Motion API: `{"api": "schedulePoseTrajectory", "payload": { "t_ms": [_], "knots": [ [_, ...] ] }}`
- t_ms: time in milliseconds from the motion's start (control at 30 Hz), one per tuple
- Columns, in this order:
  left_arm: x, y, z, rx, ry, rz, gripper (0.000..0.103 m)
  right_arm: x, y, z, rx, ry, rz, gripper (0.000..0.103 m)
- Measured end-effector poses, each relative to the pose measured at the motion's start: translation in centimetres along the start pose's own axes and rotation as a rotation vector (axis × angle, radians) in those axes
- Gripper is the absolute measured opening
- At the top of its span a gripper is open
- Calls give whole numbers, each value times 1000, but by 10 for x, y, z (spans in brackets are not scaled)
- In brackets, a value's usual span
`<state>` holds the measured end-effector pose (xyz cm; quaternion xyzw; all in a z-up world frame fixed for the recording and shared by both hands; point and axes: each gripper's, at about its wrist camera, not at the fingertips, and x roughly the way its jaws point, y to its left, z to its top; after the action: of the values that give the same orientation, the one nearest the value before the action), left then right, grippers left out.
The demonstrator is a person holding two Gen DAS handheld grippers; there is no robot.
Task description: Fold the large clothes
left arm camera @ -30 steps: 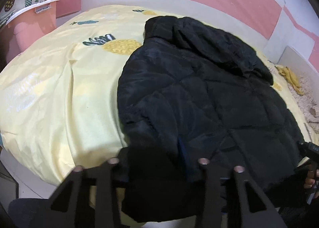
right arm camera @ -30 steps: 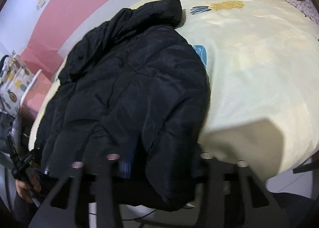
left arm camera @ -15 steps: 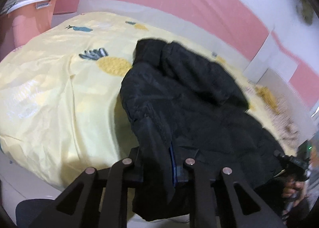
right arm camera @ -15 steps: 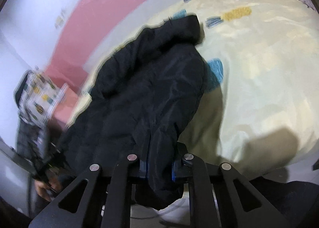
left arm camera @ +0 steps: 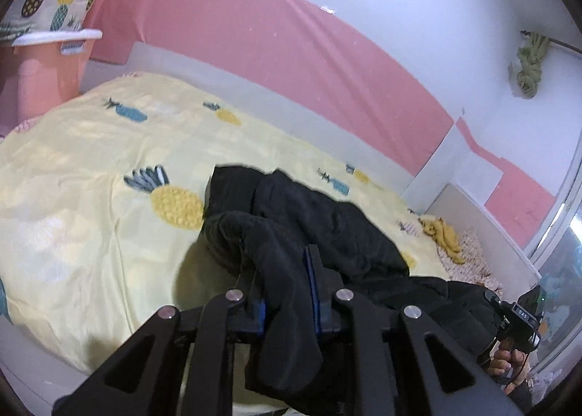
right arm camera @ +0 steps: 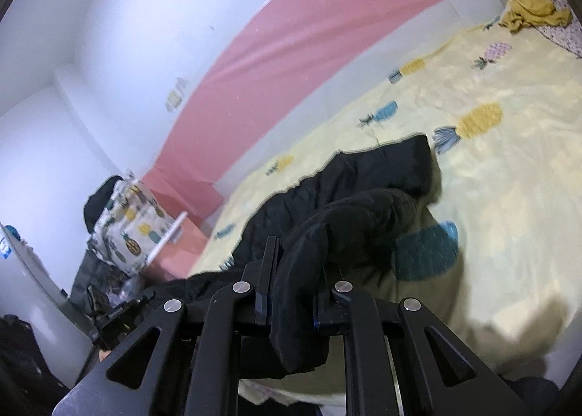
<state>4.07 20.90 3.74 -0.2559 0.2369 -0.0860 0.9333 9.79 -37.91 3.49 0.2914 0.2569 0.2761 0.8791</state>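
Note:
A black puffer jacket (left arm camera: 327,227) lies on the bed with its hem end lifted off the near edge. My left gripper (left arm camera: 287,288) is shut on one bottom corner of the jacket, and the cloth hangs down between the fingers. My right gripper (right arm camera: 294,278) is shut on the other bottom corner of the jacket (right arm camera: 349,198). The right gripper also shows at the lower right of the left wrist view (left arm camera: 520,321). The hood end rests on the sheet, far from me.
The bed has a yellow pineapple-print sheet (left arm camera: 91,198). A pink tub (left arm camera: 43,70) stands at its left end. A yellow cloth (left arm camera: 442,234) lies at its right end, also in the right wrist view (right arm camera: 531,10). Pink and white walls stand behind.
Both grippers closed on the jacket's bottom corners and lifted them up and forward. The jacket's lower half has risen off the bed and folds toward the hood.

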Motion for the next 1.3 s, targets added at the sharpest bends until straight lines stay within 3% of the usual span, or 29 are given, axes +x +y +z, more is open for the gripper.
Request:
{"api": "schedulePoseTrajectory", "payload": {
  "t_ms": [233, 400, 567, 767, 1033, 1167, 1300],
  "knots": [
    [10, -10, 34, 32, -51, -24, 17, 4, 3, 34, -28, -62, 15, 13],
    [43, -13, 64, 27, -56, -19, 17, 39, -7, 70, 15, -72, 4, 14],
    [98, -14, 103, 20, -47, -6, 18, 88, -23, 109, 69, -66, -28, 14],
    [195, -8, 145, 3, 25, 67, 18, 172, -66, 147, 137, 6, -142, 14],
    [312, 31, 132, -26, 173, 182, 19, 281, -133, 147, 154, 193, -336, 14],
    [337, 46, 119, -55, 191, 192, 23, 306, -156, 135, 159, 227, -345, 15],
    [341, 50, 117, -80, 199, 175, 24, 305, -164, 132, 186, 224, -312, 18]
  ]
}}
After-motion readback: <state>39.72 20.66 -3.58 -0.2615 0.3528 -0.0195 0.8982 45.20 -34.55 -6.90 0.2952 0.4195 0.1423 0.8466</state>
